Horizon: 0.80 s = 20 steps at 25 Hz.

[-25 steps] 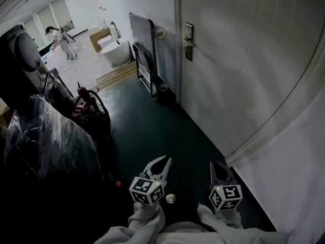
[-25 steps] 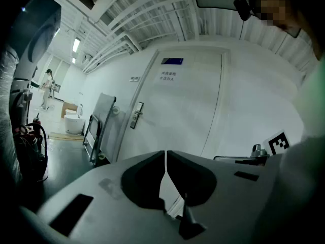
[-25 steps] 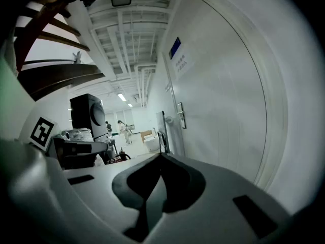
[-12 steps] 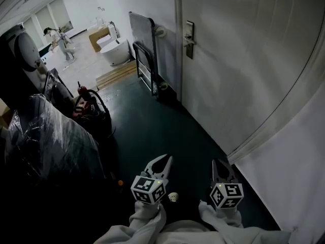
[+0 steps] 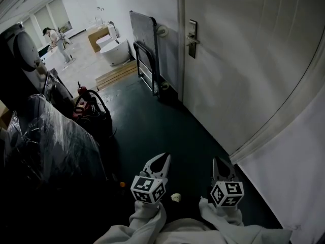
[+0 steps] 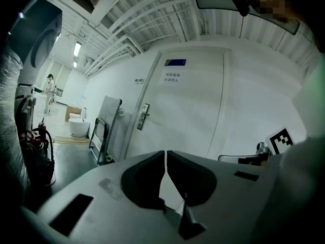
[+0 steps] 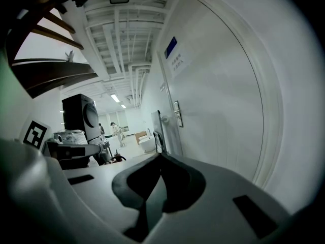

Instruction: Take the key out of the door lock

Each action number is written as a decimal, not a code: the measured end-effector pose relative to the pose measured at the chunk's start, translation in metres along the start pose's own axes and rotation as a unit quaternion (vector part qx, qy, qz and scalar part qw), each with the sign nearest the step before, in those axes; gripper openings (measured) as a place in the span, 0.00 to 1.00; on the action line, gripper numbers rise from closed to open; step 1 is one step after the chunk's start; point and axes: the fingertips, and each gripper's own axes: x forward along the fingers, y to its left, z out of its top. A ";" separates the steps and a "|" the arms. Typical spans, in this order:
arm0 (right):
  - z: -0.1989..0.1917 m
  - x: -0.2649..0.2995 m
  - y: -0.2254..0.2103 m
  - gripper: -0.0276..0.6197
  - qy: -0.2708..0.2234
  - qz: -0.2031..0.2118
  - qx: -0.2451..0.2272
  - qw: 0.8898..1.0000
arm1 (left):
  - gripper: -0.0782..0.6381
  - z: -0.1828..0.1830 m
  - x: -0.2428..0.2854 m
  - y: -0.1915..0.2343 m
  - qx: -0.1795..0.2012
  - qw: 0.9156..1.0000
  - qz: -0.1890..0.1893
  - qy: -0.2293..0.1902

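The white door (image 5: 244, 60) stands ahead on the right, with a metal lock plate and handle (image 5: 193, 38) on its left edge. The key is too small to make out. My left gripper (image 5: 163, 159) and right gripper (image 5: 219, 161) are held side by side low over the dark floor, far short of the lock. Both are shut with nothing in them. The left gripper view shows its closed jaw tips (image 6: 165, 152) below the distant lock plate (image 6: 144, 117). In the right gripper view the tips (image 7: 160, 155) meet, and the lock plate (image 7: 176, 114) is up ahead.
A folded metal trolley (image 5: 144, 50) leans on the wall just left of the door. Plastic-wrapped goods (image 5: 45, 141) and a red-and-black bundle (image 5: 84, 103) line the left side. A small pale object (image 5: 175, 197) lies on the floor between the grippers. A person (image 5: 56, 39) stands far off.
Both grippers and the head view have edged forward toward the door. The lock plate sits slightly further right in the picture. The jaws have stayed closed.
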 end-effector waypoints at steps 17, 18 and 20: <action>-0.006 0.024 0.004 0.12 0.011 -0.009 0.004 1.000 | 0.14 -0.003 0.018 0.014 0.033 0.999 -0.016 0.021; -0.006 0.028 0.003 0.12 0.013 -0.007 0.005 1.000 | 0.14 -0.003 0.021 0.016 0.033 0.999 -0.015 0.022; -0.008 0.038 0.000 0.12 0.017 -0.004 0.007 1.000 | 0.14 -0.002 0.028 0.020 0.035 0.999 -0.012 0.023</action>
